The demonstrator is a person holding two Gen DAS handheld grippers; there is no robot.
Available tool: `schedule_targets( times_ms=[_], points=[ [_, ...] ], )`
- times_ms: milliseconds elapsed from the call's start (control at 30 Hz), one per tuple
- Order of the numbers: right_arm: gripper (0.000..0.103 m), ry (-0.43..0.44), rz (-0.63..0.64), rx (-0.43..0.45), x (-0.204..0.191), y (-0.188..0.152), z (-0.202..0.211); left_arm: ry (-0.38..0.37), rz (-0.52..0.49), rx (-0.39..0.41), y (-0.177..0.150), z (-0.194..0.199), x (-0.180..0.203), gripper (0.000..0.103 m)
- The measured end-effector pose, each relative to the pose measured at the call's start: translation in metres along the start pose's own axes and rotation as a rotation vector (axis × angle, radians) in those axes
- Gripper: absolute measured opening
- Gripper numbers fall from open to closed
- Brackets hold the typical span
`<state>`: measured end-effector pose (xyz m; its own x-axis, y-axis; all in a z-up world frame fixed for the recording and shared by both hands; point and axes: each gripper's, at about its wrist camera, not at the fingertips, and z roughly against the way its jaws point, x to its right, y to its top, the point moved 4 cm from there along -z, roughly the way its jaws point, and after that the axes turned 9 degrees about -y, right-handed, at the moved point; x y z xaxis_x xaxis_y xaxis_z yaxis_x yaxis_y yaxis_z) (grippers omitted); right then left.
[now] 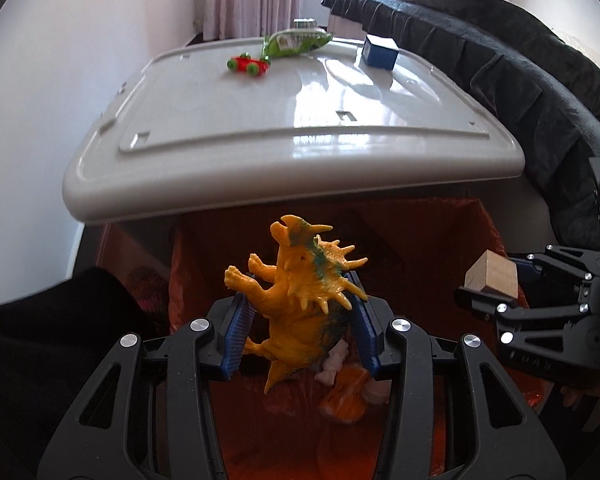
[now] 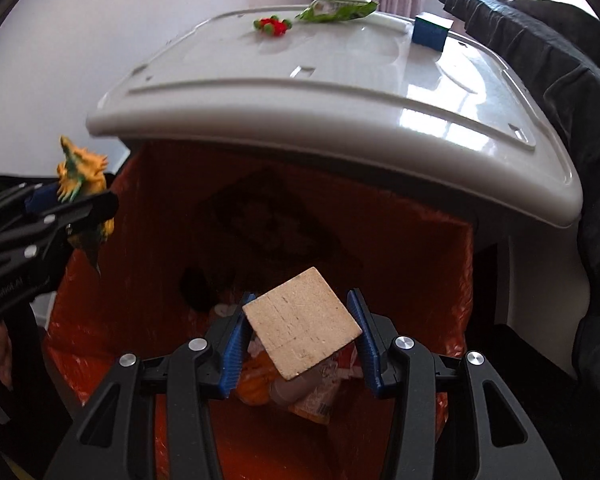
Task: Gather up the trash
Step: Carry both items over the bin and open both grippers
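1. We see the left gripper [image 1: 300, 320] pinching a yellow toy dinosaur [image 1: 300, 300] between its blue pads, head up; it hangs over the orange bin bag [image 1: 440, 240].
2. The right gripper [image 2: 300, 332] is clamped on a pale wooden block [image 2: 302, 322], tilted corner-down, above wrappers [image 2: 320, 396] lying in the bag.
3. At twelve o'clock sits a grey table [image 1: 260, 120]; on it, a red toy car [image 1: 249, 65] at eleven, a green packet [image 1: 296, 42] just beside it, a blue box [image 1: 379, 53] at one.
4. A dark blanket [image 1: 520, 80] lies at two o'clock.
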<state>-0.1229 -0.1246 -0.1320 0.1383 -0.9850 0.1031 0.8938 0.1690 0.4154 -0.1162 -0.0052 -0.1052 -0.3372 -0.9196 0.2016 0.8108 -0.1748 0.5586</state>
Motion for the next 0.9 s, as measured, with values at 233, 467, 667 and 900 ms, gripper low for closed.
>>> schedule_targets(
  times_ms=[233,467,667,900],
  points=[
    [0.097,-0.055,0.024,0.04,-0.003,0.002,0.007,0.037,0.038,-0.009,-0.003,0.0,-0.005,0.074],
    [0.098,-0.046,-0.015,0.025,0.007,0.0,0.002,0.075,0.039,-0.034,-0.002,-0.007,-0.008,0.082],
    [0.098,-0.036,-0.061,0.066,0.016,0.01,0.009,0.071,0.032,0.007,0.022,-0.002,-0.012,0.082],
    [0.098,-0.045,-0.13,0.182,0.045,0.042,0.038,0.053,0.084,0.12,0.11,0.001,-0.035,0.082]
  ],
)
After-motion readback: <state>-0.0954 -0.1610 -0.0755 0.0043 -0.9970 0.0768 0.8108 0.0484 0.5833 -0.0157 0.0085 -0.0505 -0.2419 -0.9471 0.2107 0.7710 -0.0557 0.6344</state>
